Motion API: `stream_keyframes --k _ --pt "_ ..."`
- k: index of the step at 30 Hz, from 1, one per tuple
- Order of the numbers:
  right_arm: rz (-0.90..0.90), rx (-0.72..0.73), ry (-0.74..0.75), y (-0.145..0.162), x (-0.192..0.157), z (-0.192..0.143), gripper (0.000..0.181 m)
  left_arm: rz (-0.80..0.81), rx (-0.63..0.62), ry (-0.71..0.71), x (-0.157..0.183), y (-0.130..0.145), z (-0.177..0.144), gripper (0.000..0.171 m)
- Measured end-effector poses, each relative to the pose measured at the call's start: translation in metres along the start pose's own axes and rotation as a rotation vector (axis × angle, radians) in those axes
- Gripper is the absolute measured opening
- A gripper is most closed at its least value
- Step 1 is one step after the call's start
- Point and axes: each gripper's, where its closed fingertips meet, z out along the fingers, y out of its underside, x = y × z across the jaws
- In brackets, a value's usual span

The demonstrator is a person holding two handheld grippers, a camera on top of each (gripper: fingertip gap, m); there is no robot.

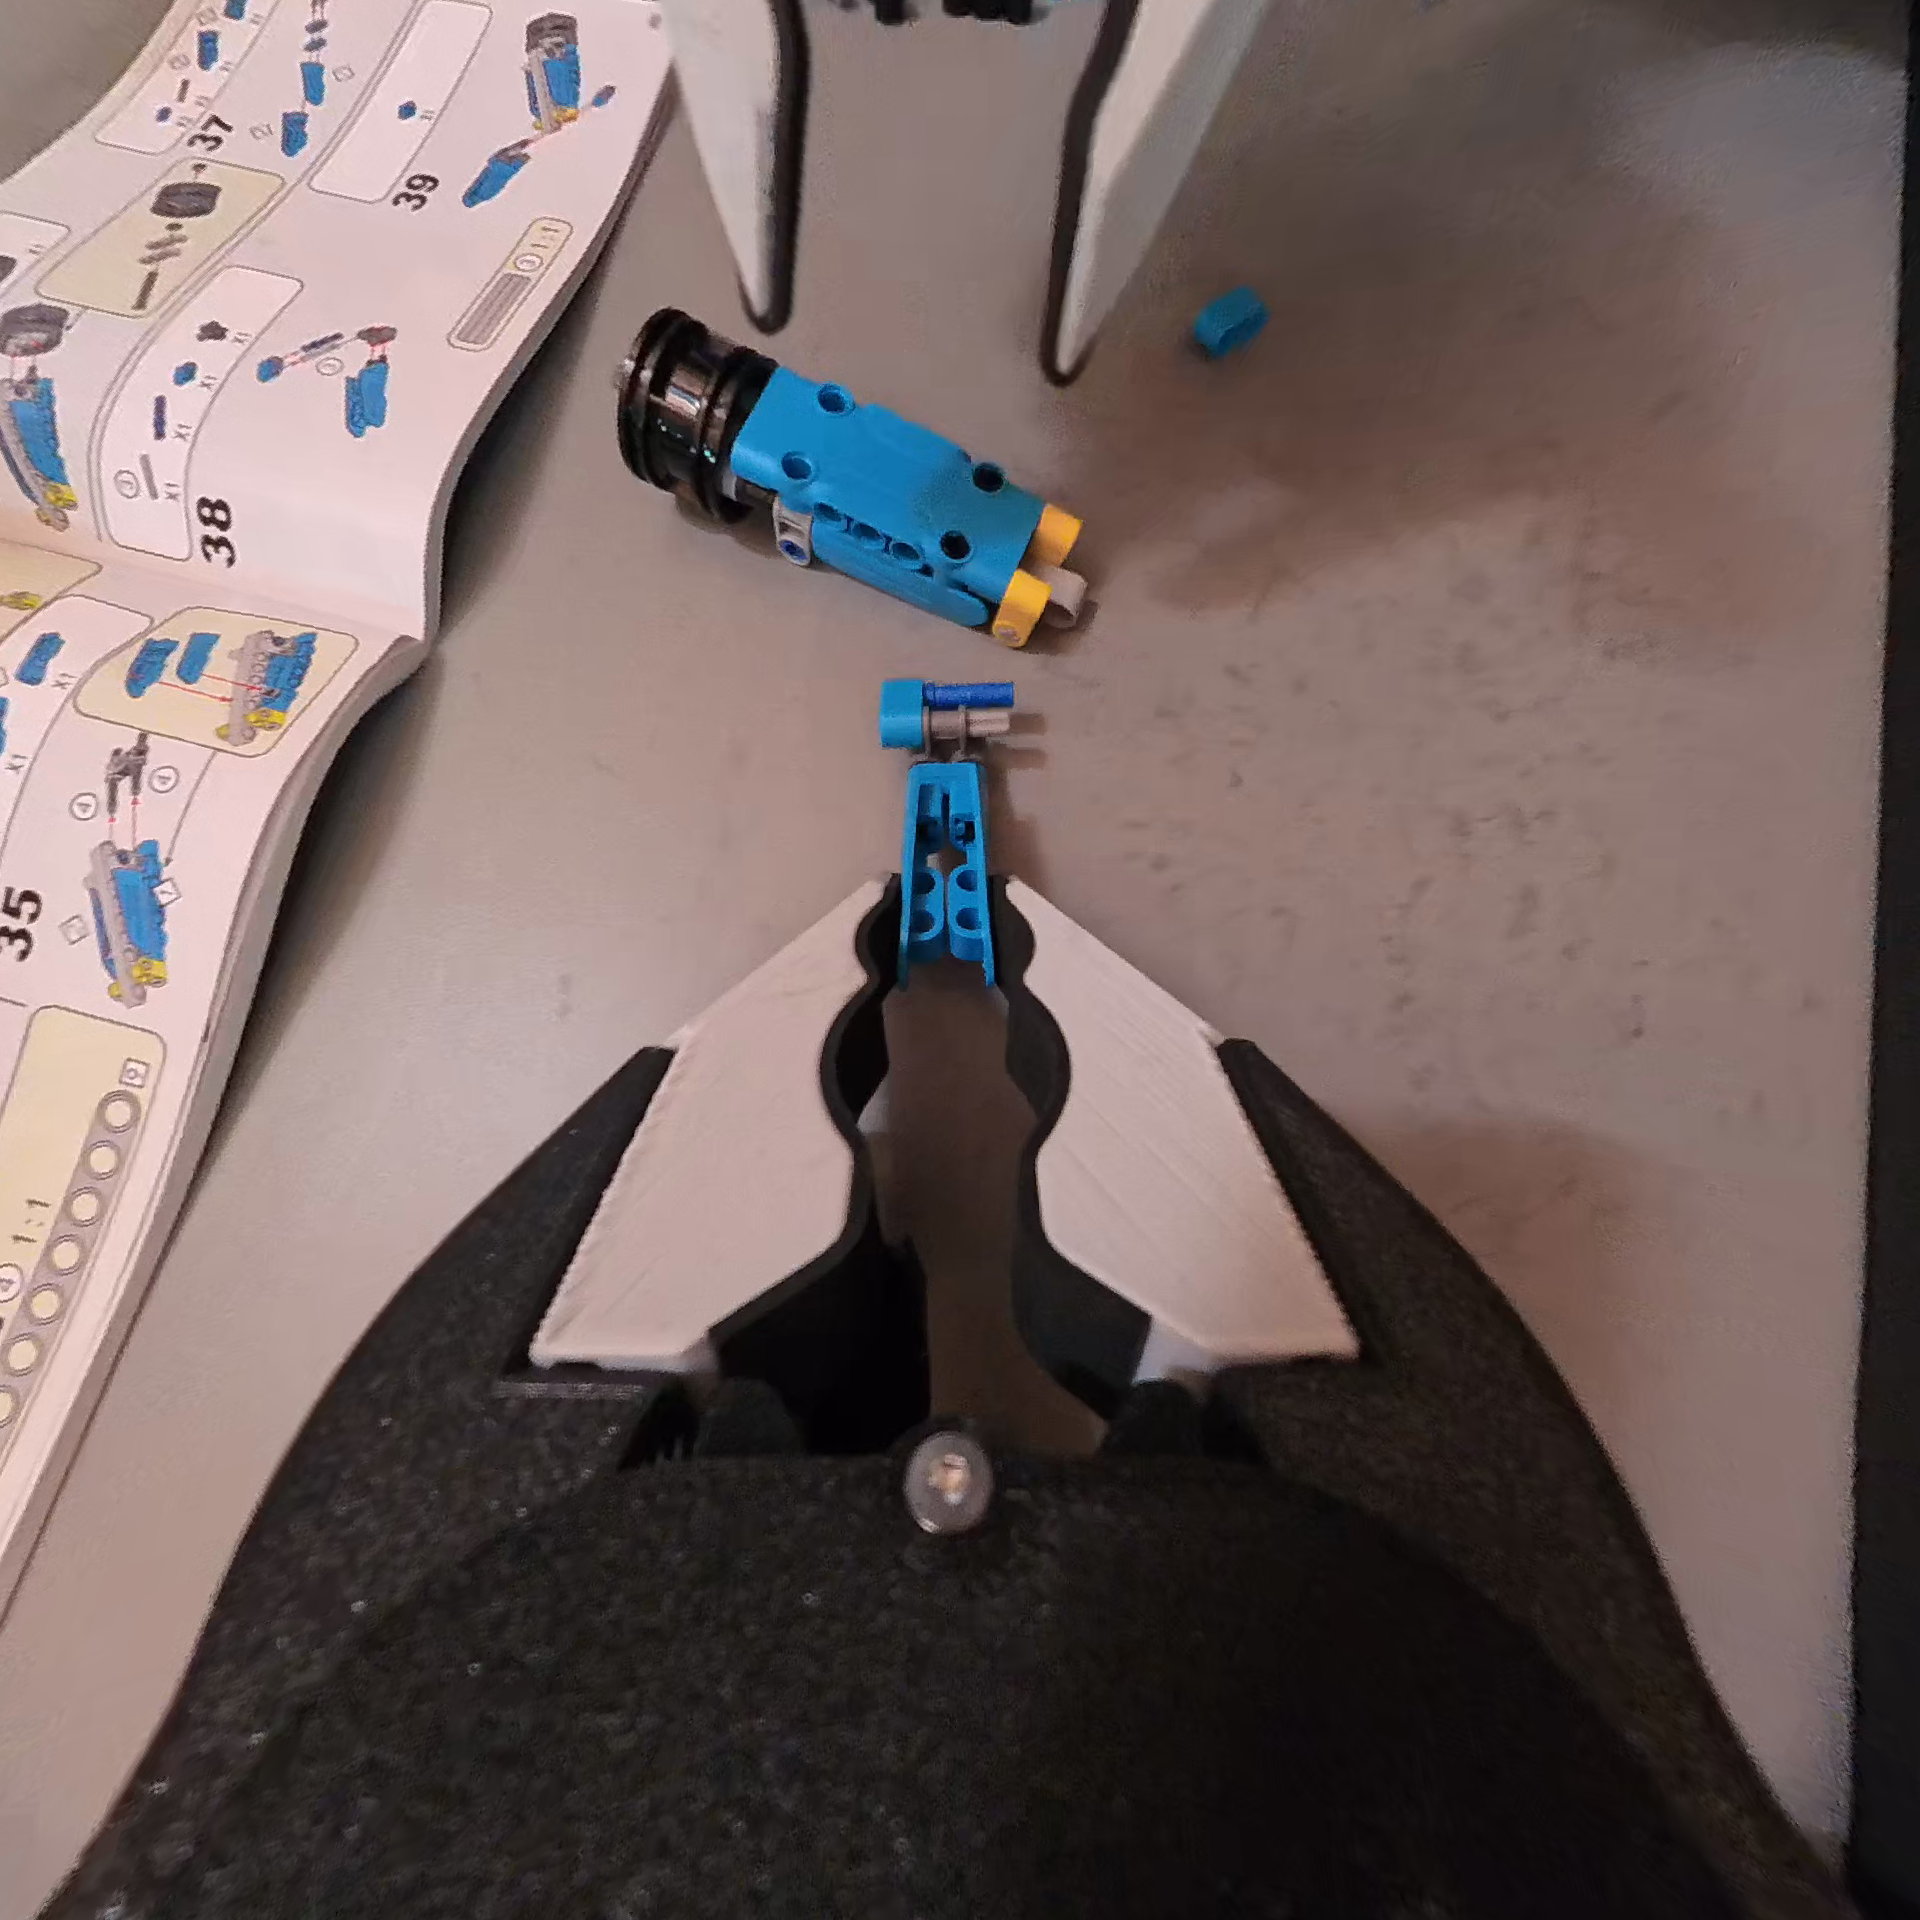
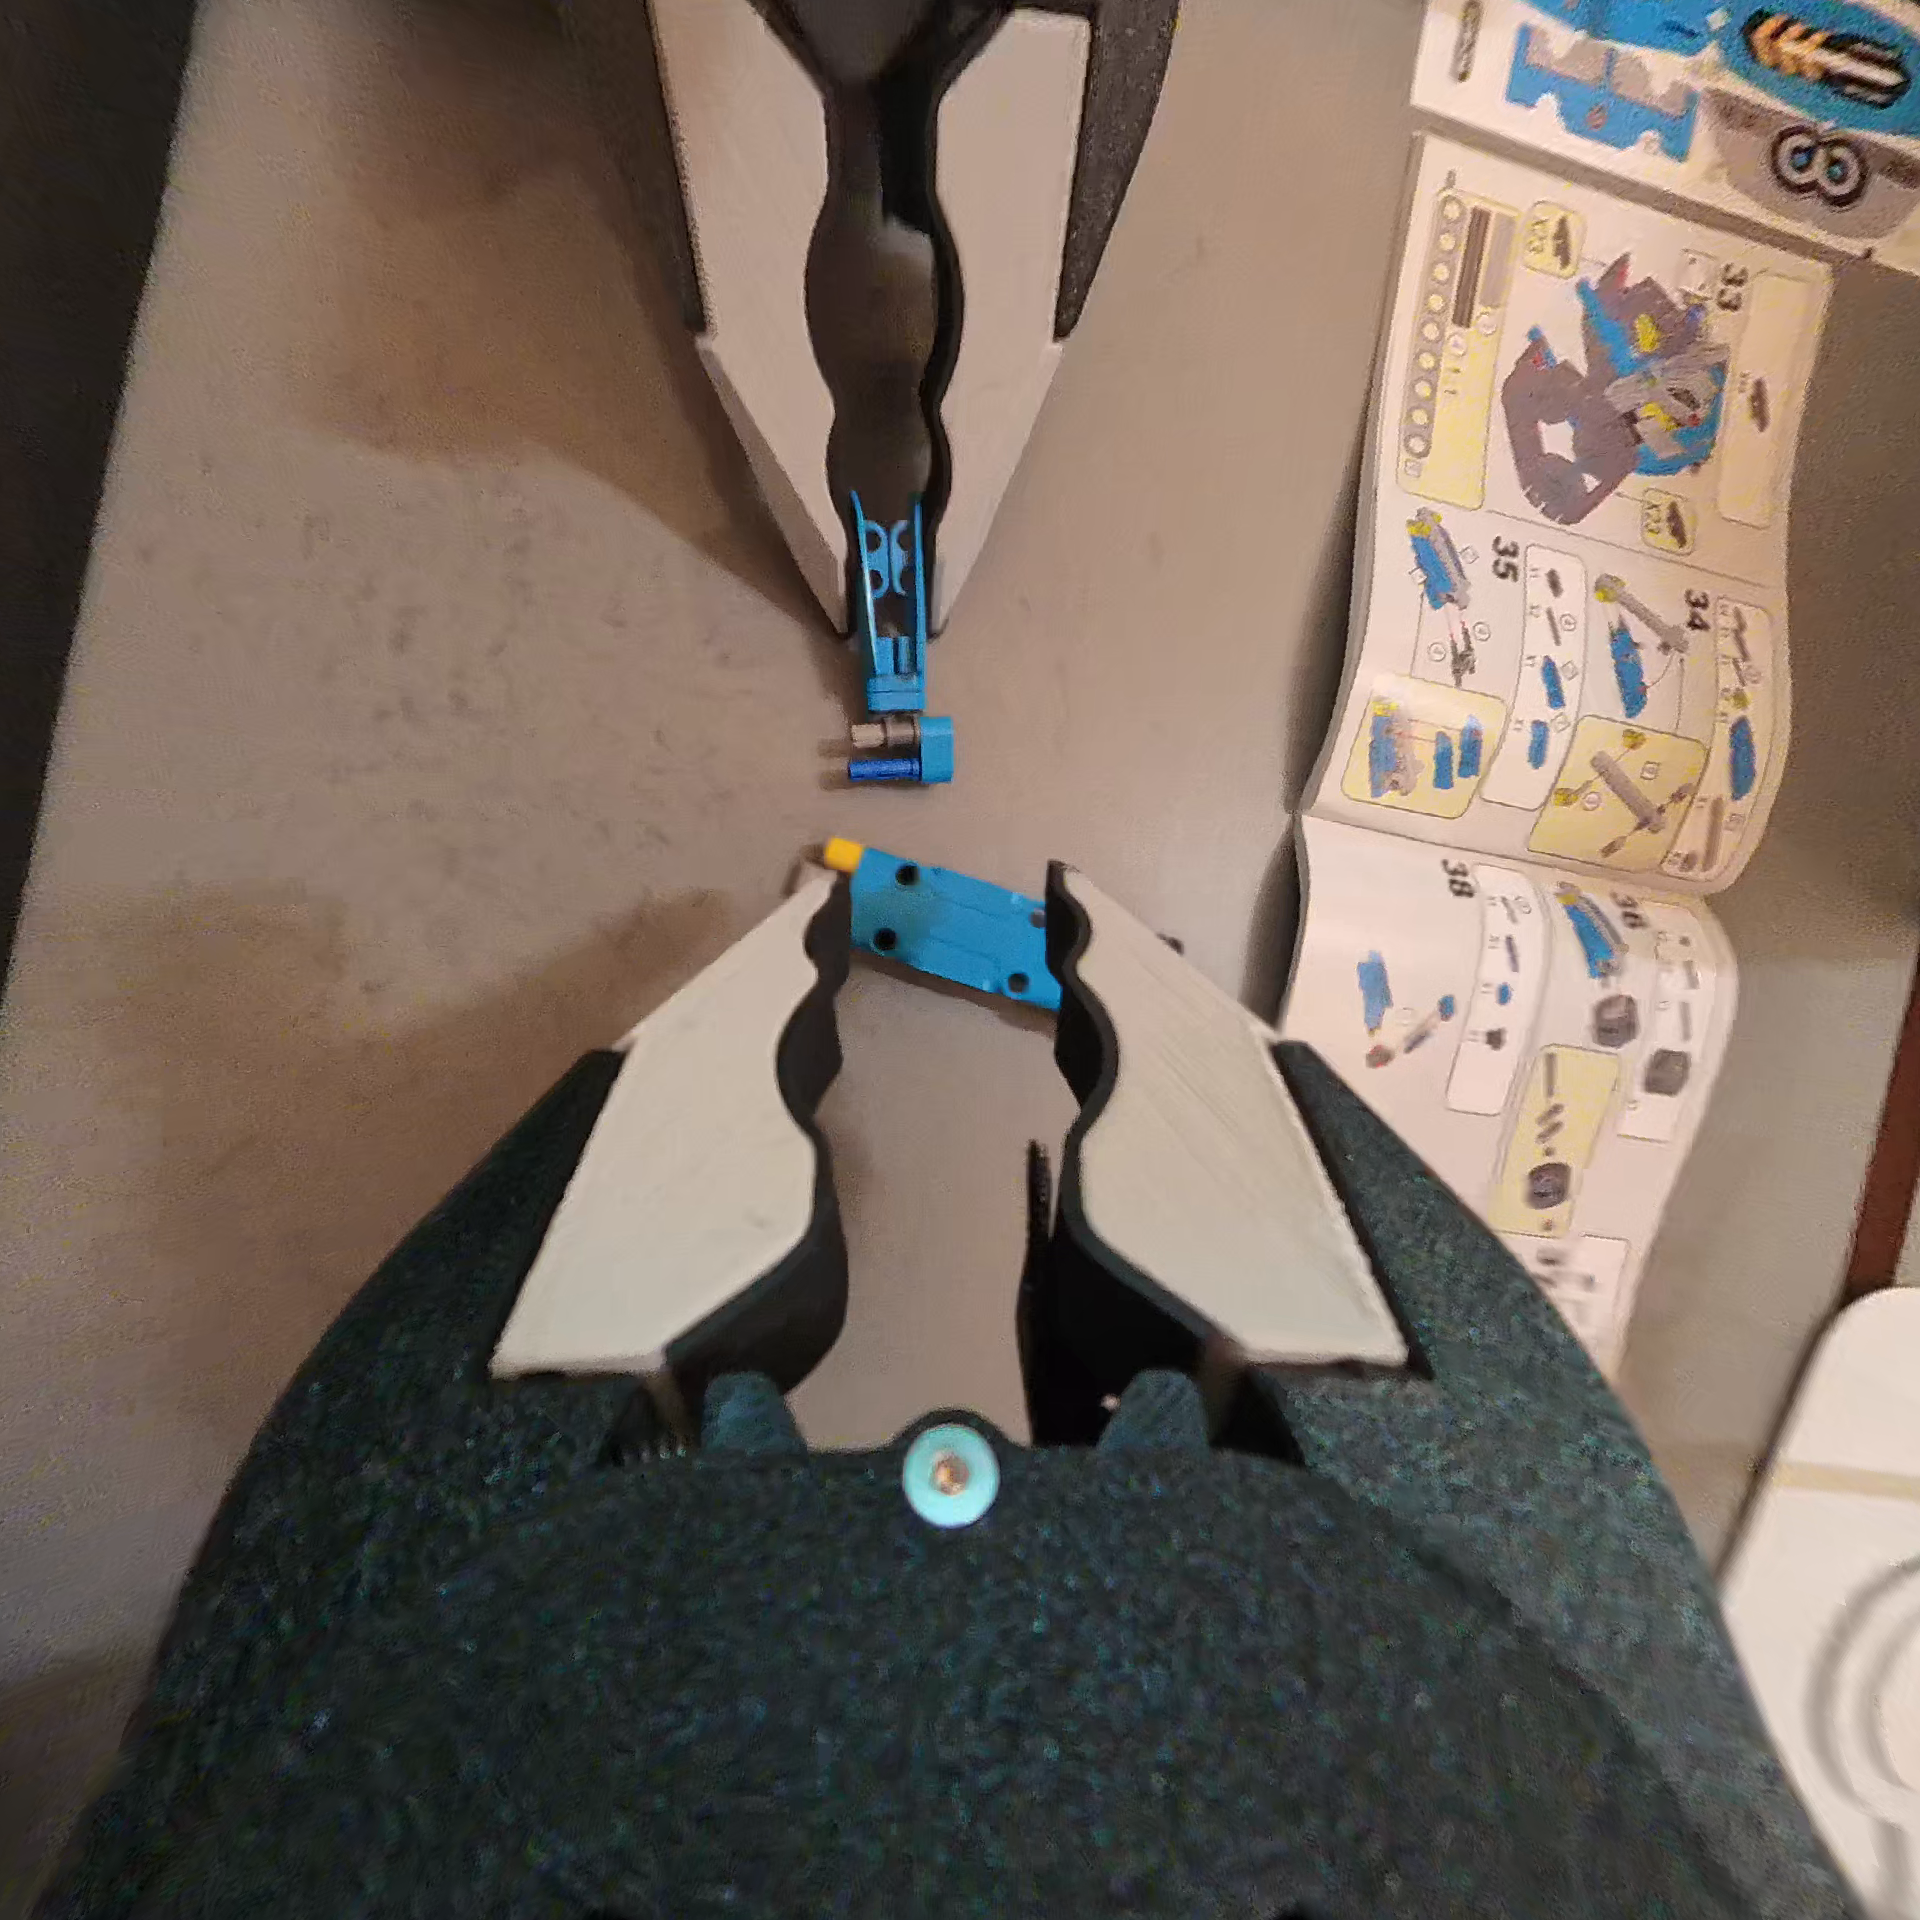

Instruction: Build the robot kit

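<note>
My left gripper (image 1: 945, 883) is shut on a small blue brick piece (image 1: 943, 873) with a blue-and-grey pin connector (image 1: 940, 712) at its far end, held above the grey table. It also shows in the right wrist view (image 2: 891, 623). A blue brick assembly (image 1: 883, 488) with a black wheel (image 1: 670, 410) and yellow pins lies on the table just beyond it. My right gripper (image 2: 945, 883) is open, its fingertips on either side of that assembly (image 2: 956, 930), just above it. In the left wrist view the right gripper's fingers (image 1: 764, 208) hang over the assembly.
An open instruction booklet (image 1: 208, 520) lies to the left in the left wrist view and to the right in the right wrist view (image 2: 1558, 675). A loose small blue brick (image 1: 1229, 320) lies at the upper right. A white object (image 2: 1839, 1579) sits at the lower right. The table's dark edge (image 1: 1886, 935) runs along the right. Left tips to right tips: about 8 cm.
</note>
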Motion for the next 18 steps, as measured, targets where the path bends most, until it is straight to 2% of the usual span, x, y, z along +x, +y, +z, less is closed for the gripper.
stream_keyframes --k 2,4,7,9,11,14,15,18 --pt "-0.114 -0.136 -0.002 0.013 0.008 0.003 0.038 0.033 0.003 -0.008 0.000 0.000 0.000 0.015" --pt "-0.207 -0.301 -0.019 0.029 0.014 0.005 0.047 0.044 0.003 -0.012 0.000 0.000 0.000 0.015" --pt "-0.318 -0.389 -0.112 0.030 0.000 0.016 0.056 0.035 0.004 -0.004 0.000 0.000 0.000 0.015" --pt "-0.424 -0.465 -0.084 0.037 0.001 0.028 0.065 0.033 0.004 -0.003 0.000 0.000 -0.001 0.015" --pt "-0.490 -0.490 -0.075 0.038 -0.002 0.036 0.047 0.033 0.004 -0.008 -0.001 0.000 -0.001 0.015" --pt "-0.430 -0.455 -0.057 0.031 -0.010 0.035 0.026 0.013 0.004 -0.023 -0.005 0.000 -0.001 0.015" --pt "-0.363 -0.456 -0.080 0.033 -0.018 0.033 0.025 0.002 0.005 -0.023 -0.006 0.000 -0.001 0.015" --pt "-0.233 -0.461 0.060 0.039 -0.019 0.029 0.025 -0.008 0.005 -0.034 -0.007 0.000 0.000 0.015"
